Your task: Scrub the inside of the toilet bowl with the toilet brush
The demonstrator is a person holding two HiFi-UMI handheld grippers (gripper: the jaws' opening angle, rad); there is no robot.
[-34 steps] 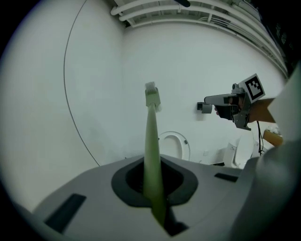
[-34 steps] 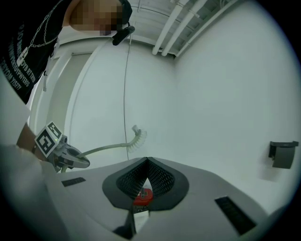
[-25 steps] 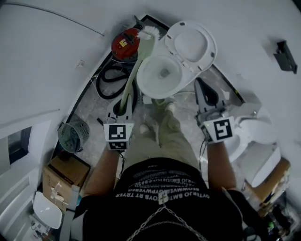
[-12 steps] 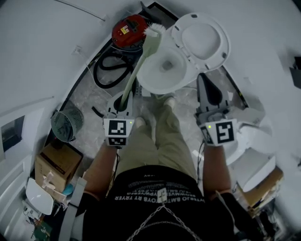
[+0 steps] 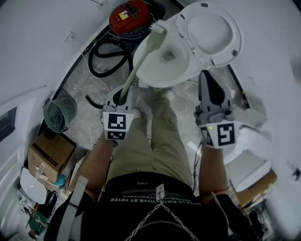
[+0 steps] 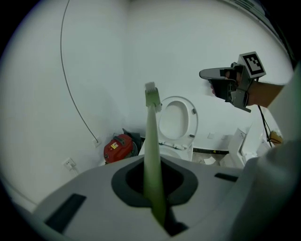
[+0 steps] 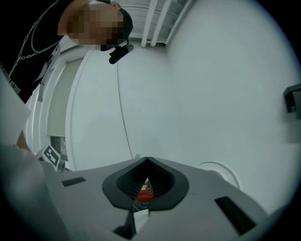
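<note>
The white toilet bowl stands open with seat and lid raised against the wall. My left gripper is shut on the pale green handle of the toilet brush. The brush's white bristle head hangs in the air over the bowl's far left rim. In the left gripper view the handle runs out of the jaws, its head left of the raised seat. My right gripper is shut on nothing, right of the bowl; its jaws meet at the tip.
A red vacuum cleaner with a black hose sits left of the toilet. A round wire basket and a cardboard box lie at the left. White fixtures crowd the right. The person's legs and shoes stand before the bowl.
The person has moved closer to the toilet, so bowl and lid sit higher and larger in view. The left gripper keeps the brush; its head stays by the bowl's far left rim.
</note>
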